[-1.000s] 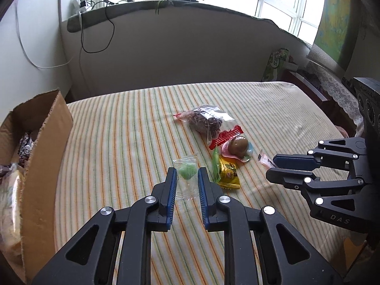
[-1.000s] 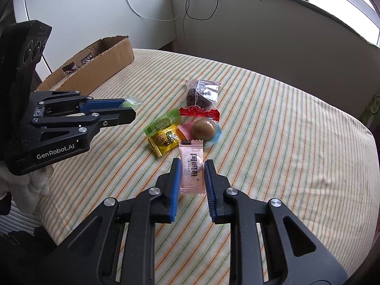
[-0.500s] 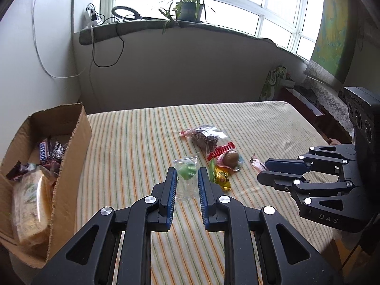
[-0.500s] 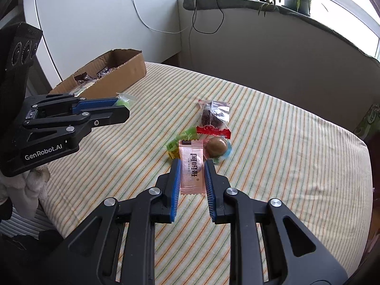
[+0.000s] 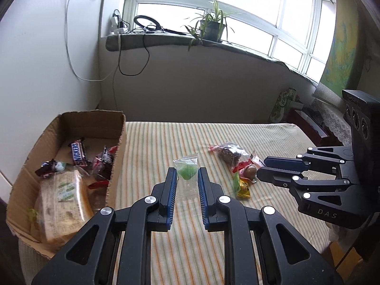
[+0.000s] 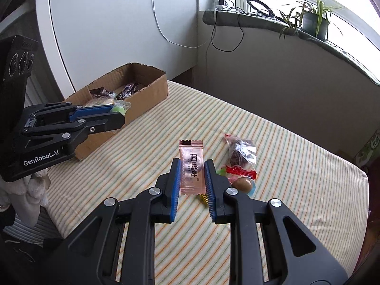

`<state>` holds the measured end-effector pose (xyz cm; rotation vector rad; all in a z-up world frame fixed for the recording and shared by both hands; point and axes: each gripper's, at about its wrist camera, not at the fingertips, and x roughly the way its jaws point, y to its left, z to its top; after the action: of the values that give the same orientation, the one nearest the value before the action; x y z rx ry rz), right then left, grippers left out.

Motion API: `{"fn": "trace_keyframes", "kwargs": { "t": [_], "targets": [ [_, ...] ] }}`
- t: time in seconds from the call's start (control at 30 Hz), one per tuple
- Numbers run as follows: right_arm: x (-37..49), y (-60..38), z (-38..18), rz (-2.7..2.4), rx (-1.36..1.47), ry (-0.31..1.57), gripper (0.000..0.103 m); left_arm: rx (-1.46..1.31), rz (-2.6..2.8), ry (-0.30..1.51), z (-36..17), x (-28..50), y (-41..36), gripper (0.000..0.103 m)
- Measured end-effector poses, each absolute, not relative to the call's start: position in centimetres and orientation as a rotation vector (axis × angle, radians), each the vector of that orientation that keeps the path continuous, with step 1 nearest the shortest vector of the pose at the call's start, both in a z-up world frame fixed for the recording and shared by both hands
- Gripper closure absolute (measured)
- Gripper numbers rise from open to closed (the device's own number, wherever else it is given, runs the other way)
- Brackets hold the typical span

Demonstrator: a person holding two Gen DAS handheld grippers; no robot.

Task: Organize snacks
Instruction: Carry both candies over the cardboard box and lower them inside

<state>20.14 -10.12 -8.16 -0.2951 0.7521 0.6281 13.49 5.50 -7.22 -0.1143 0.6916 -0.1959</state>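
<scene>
Left tool closed on a clear packet holding a green sweet, pads pinching the wrapper from both sides, packet lifted off the striped tabletop. Seen from the right wrist view, same left tool at the left, just in front of the near wall of the cardboard box, green sweet poking out past the fingertips.

Right tool clamped on a pink wrapped snack, held upright between the blue pads, upper end with its serrated edge standing clear above the fingertips, off the tabletop. In the left wrist view, right tool at the right, jaws near together, only a sliver of the pink wrapper showing at the tips.

Cardboard box open at the far left of the tabletop, holding a Snickers bar, dark wrapped sweets and a large pale packet.

Loose on the tabletop, right of centre and close together: a clear bag of dark pieces farthest, a red wrapper just nearer, a brown ball in a blue and pink wrapper nearest, a yellow wrapped sweet and a green wrapper beside them.
</scene>
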Motion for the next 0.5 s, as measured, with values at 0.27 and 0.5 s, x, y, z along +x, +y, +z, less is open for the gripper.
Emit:
{"fn": "trace_keyframes", "kwargs": {
  "t": [0.27,0.5],
  "targets": [
    [21.0,-5.3,-6.6,0.672,-0.321,0.717,0.082,-0.157,-0.136,0.662,-6.7,12.6,9.3,0.086],
    [21.7,-1.3,-6.0,0.713,-0.338,0.708,0.082,-0.177,-0.072,0.654,-6.6,11.7,12.9,0.086]
  ]
}}
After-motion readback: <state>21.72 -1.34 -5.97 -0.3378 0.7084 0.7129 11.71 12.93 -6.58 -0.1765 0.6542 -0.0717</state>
